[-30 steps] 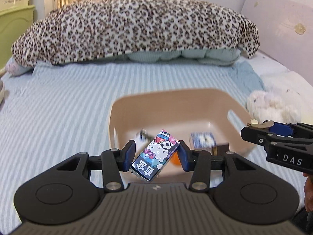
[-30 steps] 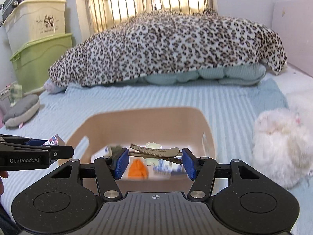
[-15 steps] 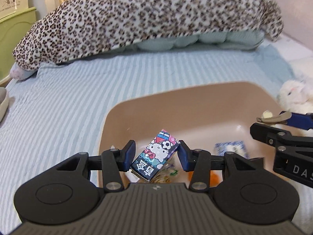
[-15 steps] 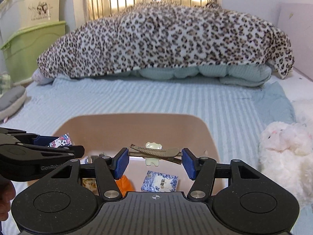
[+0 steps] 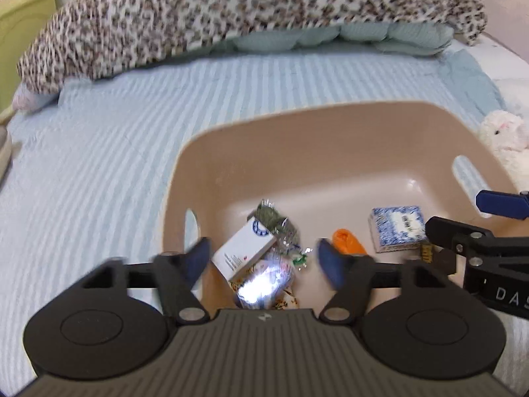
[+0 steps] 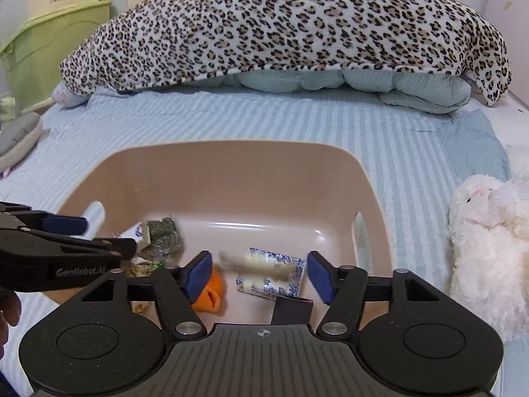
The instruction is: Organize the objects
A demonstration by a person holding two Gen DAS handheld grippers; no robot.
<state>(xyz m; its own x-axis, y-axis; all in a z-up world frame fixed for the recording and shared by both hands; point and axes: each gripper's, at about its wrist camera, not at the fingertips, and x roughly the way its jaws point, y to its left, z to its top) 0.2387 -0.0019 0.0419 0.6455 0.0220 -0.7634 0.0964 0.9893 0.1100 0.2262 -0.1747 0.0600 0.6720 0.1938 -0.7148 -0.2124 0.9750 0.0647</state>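
Note:
A beige plastic basin sits on the striped bed. My left gripper is open above its near left part; the Hello Kitty packet is a bright blur just below the jaws, over a white box and a green foil wrapper. My right gripper is open above the near right part; the hair clip is a blur between the jaws, over a blue patterned box. An orange item lies beside it.
A white plush toy lies right of the basin. A leopard-print blanket is heaped at the head of the bed. Green storage bins stand at the far left. A grey cushion lies at the left edge.
Both grippers moved down over the basin and opened. The Hello Kitty packet left the left jaws and the hair clip left the right jaws; both are falling blurs.

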